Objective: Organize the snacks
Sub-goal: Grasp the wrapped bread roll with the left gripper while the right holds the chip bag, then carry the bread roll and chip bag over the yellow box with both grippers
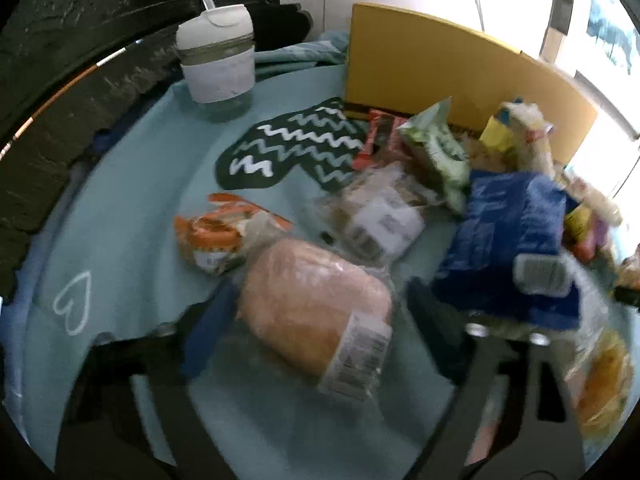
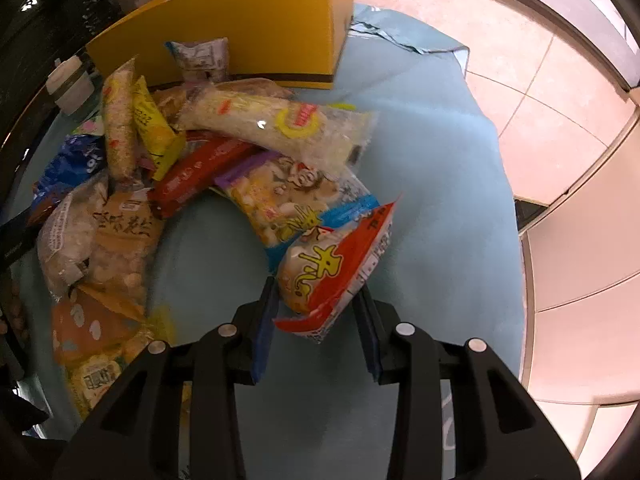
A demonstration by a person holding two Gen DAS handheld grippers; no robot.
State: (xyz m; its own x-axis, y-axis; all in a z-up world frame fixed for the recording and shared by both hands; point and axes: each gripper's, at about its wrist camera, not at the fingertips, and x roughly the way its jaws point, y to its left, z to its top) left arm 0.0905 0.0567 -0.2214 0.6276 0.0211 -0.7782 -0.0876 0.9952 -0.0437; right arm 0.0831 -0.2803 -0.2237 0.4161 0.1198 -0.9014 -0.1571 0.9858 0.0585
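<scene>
In the left wrist view my left gripper (image 1: 320,312) stands open around a wrapped bread loaf (image 1: 316,312) lying on the light blue cloth (image 1: 132,240); the loaf sits between the fingers, and the frame is blurred. In the right wrist view my right gripper (image 2: 318,300) is shut on a red and orange snack packet (image 2: 340,268), held just above the cloth. A heap of snack bags (image 2: 256,152) lies ahead of it, in front of a yellow box (image 2: 248,28). The box also shows in the left wrist view (image 1: 440,64).
A white lidded cup (image 1: 218,56) stands at the back left, near a dark zigzag-patterned mitt (image 1: 296,148). An orange packet (image 1: 216,236), a clear labelled pack (image 1: 380,216) and a blue bag (image 1: 508,236) lie around the loaf. Tiled floor (image 2: 540,92) lies beyond the cloth's right edge.
</scene>
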